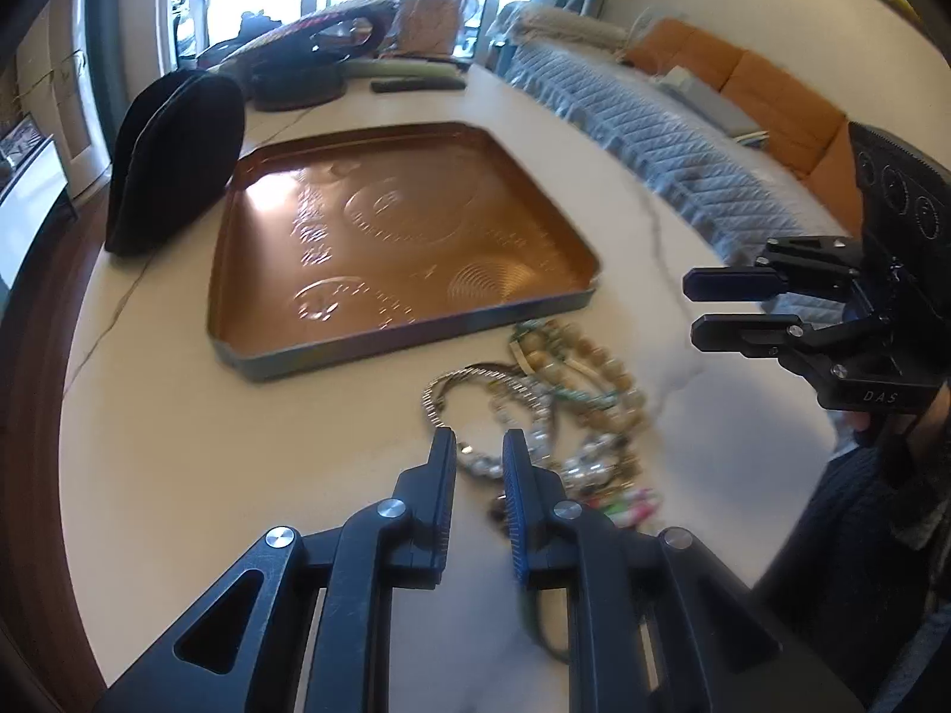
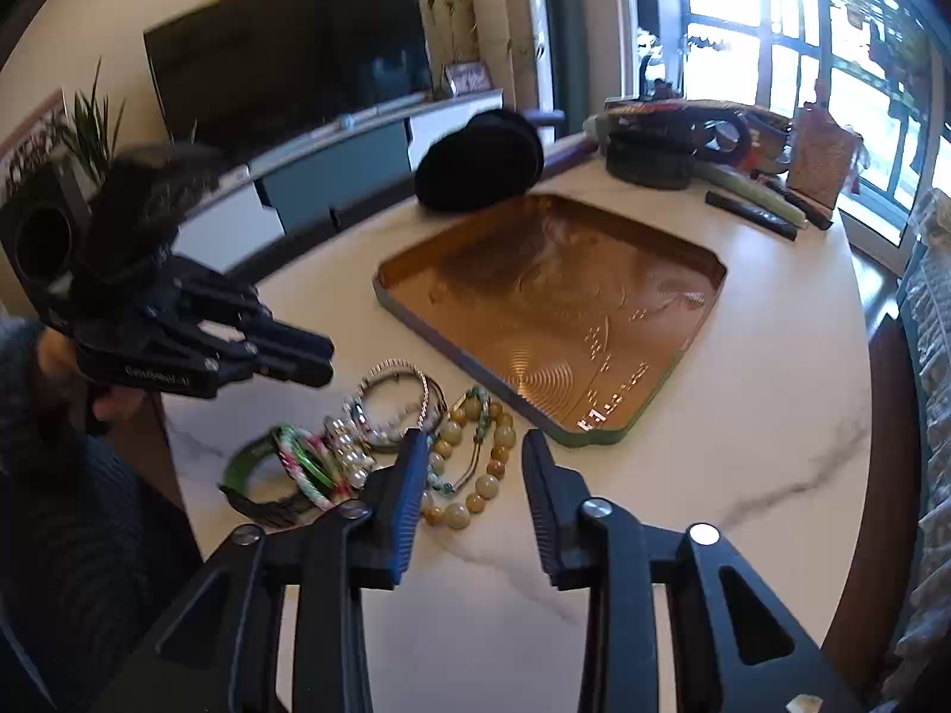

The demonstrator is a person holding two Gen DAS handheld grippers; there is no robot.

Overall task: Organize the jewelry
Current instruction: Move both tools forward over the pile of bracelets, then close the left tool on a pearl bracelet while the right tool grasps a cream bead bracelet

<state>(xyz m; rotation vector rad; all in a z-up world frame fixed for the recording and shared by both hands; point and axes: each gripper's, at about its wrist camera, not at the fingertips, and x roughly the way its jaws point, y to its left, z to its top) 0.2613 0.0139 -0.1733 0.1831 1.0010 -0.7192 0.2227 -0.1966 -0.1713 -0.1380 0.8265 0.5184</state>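
Observation:
A pile of bracelets [image 1: 535,410] lies on the white marble table [image 1: 178,445], just in front of a shallow copper-coloured tray [image 1: 404,226] that holds nothing. In the right wrist view the bracelet pile [image 2: 386,445] includes yellow beads [image 2: 475,475], a green bangle [image 2: 255,463] and a rhinestone band [image 2: 398,368], beside the tray [image 2: 553,309]. My left gripper [image 1: 479,437] hovers over the pile's near edge, jaws a narrow gap apart with nothing pressed between them. My right gripper [image 2: 474,438] hangs above the beads, jaws apart and holding nothing. Each gripper shows in the other's view: the right gripper [image 1: 689,309] and the left gripper [image 2: 326,359].
A black pouch [image 1: 172,160] stands at the tray's far left corner. Dark boxes and a remote [image 2: 671,142] crowd the table's far end by the window. The table's rounded edge runs close on the right, with a quilted sofa [image 1: 654,136] beyond.

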